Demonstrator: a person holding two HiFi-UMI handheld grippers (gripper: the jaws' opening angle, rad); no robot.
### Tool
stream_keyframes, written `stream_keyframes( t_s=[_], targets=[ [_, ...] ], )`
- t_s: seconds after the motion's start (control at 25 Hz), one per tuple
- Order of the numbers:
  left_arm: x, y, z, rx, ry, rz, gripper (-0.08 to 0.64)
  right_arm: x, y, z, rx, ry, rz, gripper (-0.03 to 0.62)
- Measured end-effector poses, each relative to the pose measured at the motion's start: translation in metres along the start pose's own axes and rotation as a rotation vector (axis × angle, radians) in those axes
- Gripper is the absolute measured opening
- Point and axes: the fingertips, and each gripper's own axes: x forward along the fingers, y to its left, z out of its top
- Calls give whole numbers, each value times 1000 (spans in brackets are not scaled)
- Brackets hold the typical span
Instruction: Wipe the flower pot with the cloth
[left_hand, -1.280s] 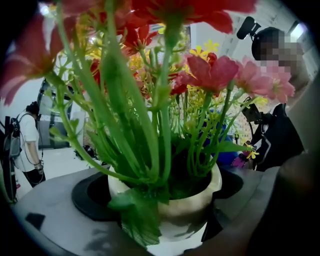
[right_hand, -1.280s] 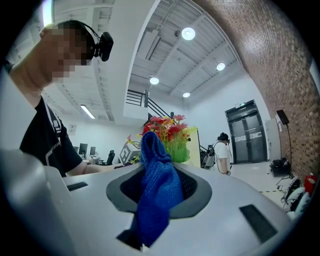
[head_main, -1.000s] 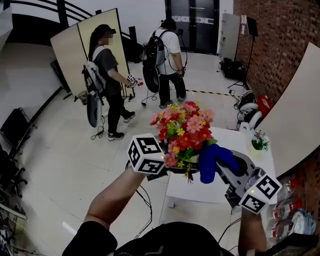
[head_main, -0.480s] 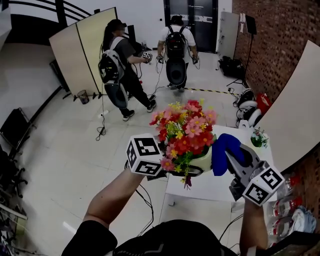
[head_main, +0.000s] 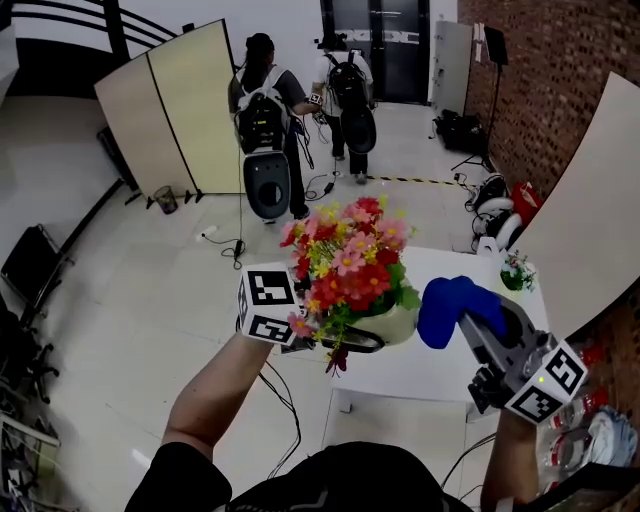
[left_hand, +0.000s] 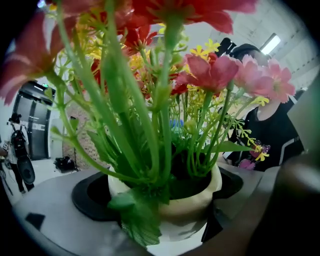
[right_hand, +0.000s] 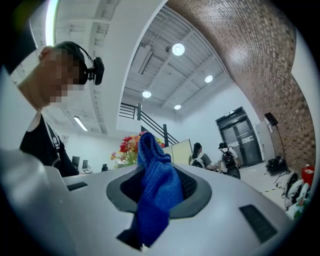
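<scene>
I'm clamping the pot (head_main: 396, 326) in my left gripper (left_hand: 165, 202) and pinching the cloth (head_main: 448, 306) in my right gripper (right_hand: 156, 197), just beside it.

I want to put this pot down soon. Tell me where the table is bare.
The white table is bare along its near edge, below the held flower pot, and on its far side up to the small plant at the far right corner. That corner is the only crowded spot.

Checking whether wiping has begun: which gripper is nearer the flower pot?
Left. The left gripper is shut on the flower pot. The right gripper, holding the blue cloth, is just right of it; contact unclear.
</scene>
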Motion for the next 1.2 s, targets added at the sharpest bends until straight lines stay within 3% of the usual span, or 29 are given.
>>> stream_keyframes(
  t_s=[0.24, 0.88, 1.2],
  targets=[
    [1, -7, 7, -7, -17, -32, 546, 4, 31, -3, -32, 33, 118, 80],
    [-1, -31, 31, 70, 11, -117, 546, 35, 18, 5, -14, 64, 104, 80],
    [12, -50, 18, 89, 30, -134, 546, 32, 4, -8, 23, 56, 100, 80]
  ],
)
